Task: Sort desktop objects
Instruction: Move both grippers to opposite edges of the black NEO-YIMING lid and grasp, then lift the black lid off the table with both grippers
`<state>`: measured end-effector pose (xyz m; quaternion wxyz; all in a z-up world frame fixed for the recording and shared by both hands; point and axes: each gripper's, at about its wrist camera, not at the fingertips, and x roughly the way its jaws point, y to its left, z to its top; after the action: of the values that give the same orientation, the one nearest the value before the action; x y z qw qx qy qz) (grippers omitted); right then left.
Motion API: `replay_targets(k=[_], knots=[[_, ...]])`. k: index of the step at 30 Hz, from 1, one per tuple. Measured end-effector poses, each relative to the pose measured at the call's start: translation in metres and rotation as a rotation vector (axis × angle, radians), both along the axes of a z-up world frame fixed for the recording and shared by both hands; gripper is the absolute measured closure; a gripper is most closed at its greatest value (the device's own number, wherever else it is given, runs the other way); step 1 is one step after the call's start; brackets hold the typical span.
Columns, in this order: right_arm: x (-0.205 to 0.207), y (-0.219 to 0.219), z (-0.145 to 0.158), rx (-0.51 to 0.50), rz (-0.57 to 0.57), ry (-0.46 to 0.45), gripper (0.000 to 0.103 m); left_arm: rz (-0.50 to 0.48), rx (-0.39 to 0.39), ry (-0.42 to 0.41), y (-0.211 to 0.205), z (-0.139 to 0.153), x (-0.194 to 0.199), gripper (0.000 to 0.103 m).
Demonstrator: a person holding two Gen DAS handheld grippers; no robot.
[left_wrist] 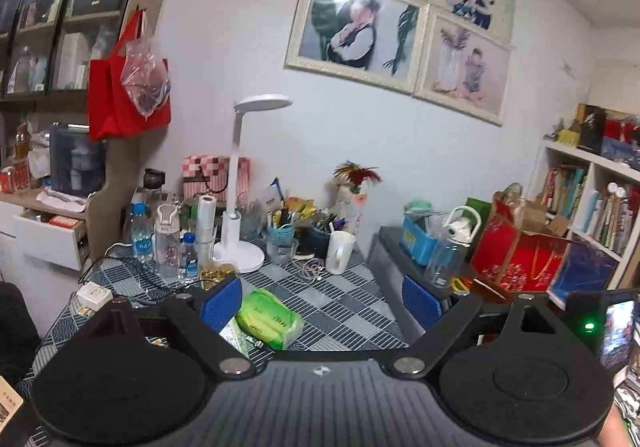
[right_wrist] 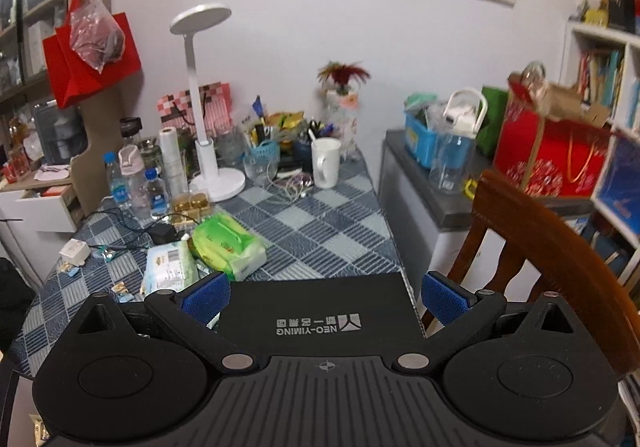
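A green tissue pack [left_wrist: 270,318] lies on the checked tablecloth [left_wrist: 332,303], just ahead of my left gripper's left finger. It also shows in the right wrist view [right_wrist: 226,245], beside a pale wet-wipes pack [right_wrist: 170,265]. My left gripper [left_wrist: 322,303] is open and empty, above the table's near part. My right gripper [right_wrist: 324,297] is open, its blue pads on either side of a black box [right_wrist: 320,317] printed NEO-YIMING at the table's near edge, with a gap on both sides. Small wrapped candies [right_wrist: 120,289] lie scattered at the left.
A white desk lamp [right_wrist: 204,103], water bottles [right_wrist: 132,183], a white mug [right_wrist: 325,162], pen holders [right_wrist: 266,155], cables and a white plug [right_wrist: 75,250] crowd the table's back and left. A wooden chair [right_wrist: 536,247] stands at the right, by a grey side cabinet [right_wrist: 420,183] with a blue basket.
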<state>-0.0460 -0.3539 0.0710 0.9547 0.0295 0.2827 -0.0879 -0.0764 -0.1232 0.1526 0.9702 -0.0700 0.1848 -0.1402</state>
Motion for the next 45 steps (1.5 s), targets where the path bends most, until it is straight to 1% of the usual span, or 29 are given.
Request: replay_targets(k=[3,5,7,9,11,14,15,17,20,23,27,30,33,37,39,42,45], knots=[[0.011,-0.02,-0.007,0.006,0.013,0.027,0.0,0.017,-0.018,0.028,-0.002,-0.005,0.018,0.0],[0.016,-0.034,-0.013,0.044,0.027,0.045,0.0,0.017,-0.047,0.065,-0.003,-0.009,0.032,0.0],[0.021,-0.05,-0.02,0.091,0.029,0.057,0.0,0.012,-0.058,0.096,-0.005,-0.016,0.044,0.0],[0.024,-0.065,-0.028,0.127,0.02,0.066,0.0,0.01,-0.052,0.126,-0.011,-0.025,0.056,0.0],[0.029,-0.08,-0.038,0.182,0.027,0.077,0.0,-0.001,-0.054,0.158,-0.017,-0.035,0.066,0.0],[0.039,-0.108,-0.055,0.329,0.071,0.104,0.0,-0.016,-0.075,0.217,-0.026,-0.053,0.081,0.0],[0.043,-0.115,-0.06,0.337,0.058,0.111,0.0,-0.021,-0.082,0.237,-0.028,-0.06,0.086,0.0],[0.05,-0.129,-0.07,0.352,0.033,0.126,0.0,-0.026,-0.07,0.255,-0.036,-0.072,0.094,0.0],[0.057,-0.141,-0.084,0.3,0.024,0.132,0.0,-0.043,-0.026,0.275,-0.05,-0.089,0.106,0.0],[0.061,-0.152,-0.098,0.288,0.029,0.148,0.0,-0.057,0.017,0.294,-0.064,-0.104,0.117,0.0],[0.065,-0.162,-0.111,0.294,0.017,0.147,0.0,-0.065,0.022,0.31,-0.075,-0.12,0.13,0.0],[0.068,-0.165,-0.119,0.293,0.017,0.151,0.0,-0.064,0.049,0.328,-0.082,-0.131,0.14,0.0],[0.073,-0.164,-0.129,0.256,0.014,0.168,0.0,-0.059,0.084,0.349,-0.089,-0.143,0.149,0.0],[0.082,-0.159,-0.143,0.209,0.031,0.179,0.0,-0.056,0.11,0.367,-0.094,-0.159,0.162,0.0],[0.087,-0.159,-0.151,0.198,0.031,0.193,0.0,-0.063,0.121,0.391,-0.098,-0.167,0.169,0.0],[0.094,-0.156,-0.161,0.174,0.016,0.206,0.0,-0.063,0.163,0.464,-0.104,-0.18,0.178,0.0],[0.101,-0.154,-0.171,0.158,0.01,0.224,0.0,-0.068,0.175,0.496,-0.108,-0.19,0.185,0.0]])
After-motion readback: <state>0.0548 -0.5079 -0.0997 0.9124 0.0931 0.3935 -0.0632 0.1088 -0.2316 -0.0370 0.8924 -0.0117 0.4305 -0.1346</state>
